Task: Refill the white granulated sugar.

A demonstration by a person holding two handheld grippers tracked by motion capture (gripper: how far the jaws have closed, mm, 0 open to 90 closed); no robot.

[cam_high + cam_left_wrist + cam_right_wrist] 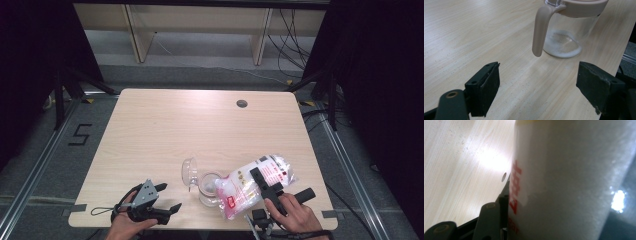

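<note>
1. Right gripper (262,183): clamped across the middle of a clear plastic bag (255,184) of white granules with red print, held tilted near the front right of the surface (165,125); lower end of the bag down-left, upper end up-right.
2. Right gripper view: bag (574,180) pressed flat against the one visible black jaw at lower left; red lettering just beside that jaw; pale wood grain of the surface (456,170) behind.
3. Bag's lower end: directly over the mouth of a clear glass jar (210,188) standing upright near the front edge, at centre; contact between bag and jar rim not determinable.
4. Jar, left gripper view (566,32): beige rim ring, beige handle hanging down one side, thin layer of white granules on the bottom.
5. Hinged clear lid (189,173): swung open, tilted up at the jar's left.
6. Left gripper (165,197): jaws wide apart and empty, low over the front left of the surface, aimed toward the jar; well apart from jar and bag.
7. Left gripper view: both black pads (487,85) separated, bare wood between them, jar beyond.
8. Round dark grommet hole (242,103): far side of the surface, right of centre.
</note>
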